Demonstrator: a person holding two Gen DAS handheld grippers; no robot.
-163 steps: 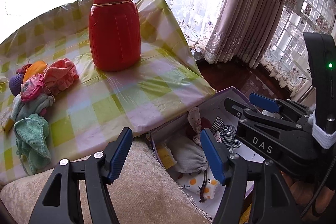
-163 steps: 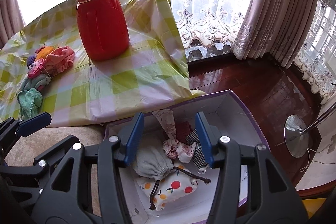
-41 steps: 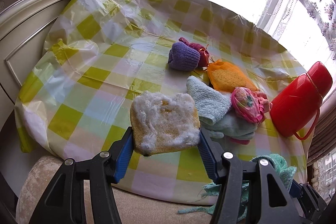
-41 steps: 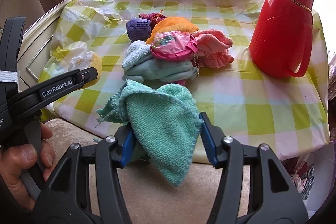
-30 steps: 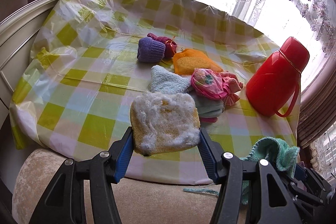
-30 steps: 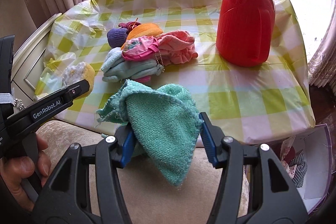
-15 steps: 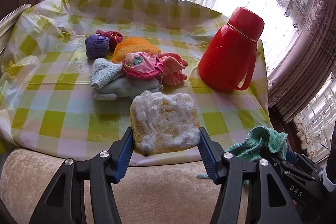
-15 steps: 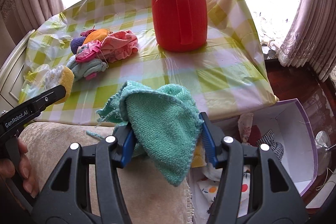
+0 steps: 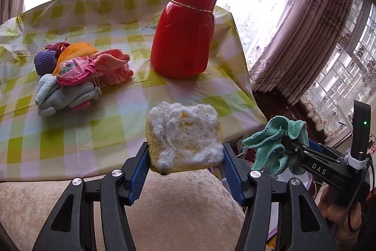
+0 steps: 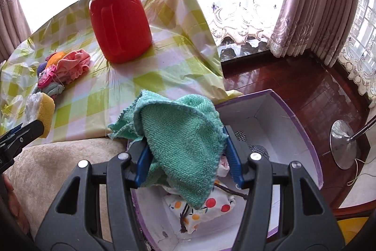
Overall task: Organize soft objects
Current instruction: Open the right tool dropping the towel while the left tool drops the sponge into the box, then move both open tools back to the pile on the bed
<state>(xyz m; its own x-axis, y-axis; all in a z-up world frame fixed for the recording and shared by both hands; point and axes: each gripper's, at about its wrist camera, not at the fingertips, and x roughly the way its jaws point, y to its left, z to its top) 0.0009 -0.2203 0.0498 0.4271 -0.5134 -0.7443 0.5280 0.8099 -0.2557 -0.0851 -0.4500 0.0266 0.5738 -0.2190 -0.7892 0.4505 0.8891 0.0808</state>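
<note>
My left gripper is shut on a yellow sponge with white fluff, held above the beige cushion at the table's front edge. My right gripper is shut on a green towel, held over the purple-rimmed white box on the floor. The box holds several soft pouches, one with a fruit print. A pile of soft items lies on the checked tablecloth: purple, orange, pink and pale blue pieces. The towel and sponge show in the opposite views.
A tall red thermos stands on the table right of the pile. Curtains hang at the right. A metal lamp base stands on the wooden floor right of the box. A beige cushion lies below the grippers.
Both grippers have swung right from the table toward the box, each keeping its load. The right gripper with the green towel now hangs over the box.
</note>
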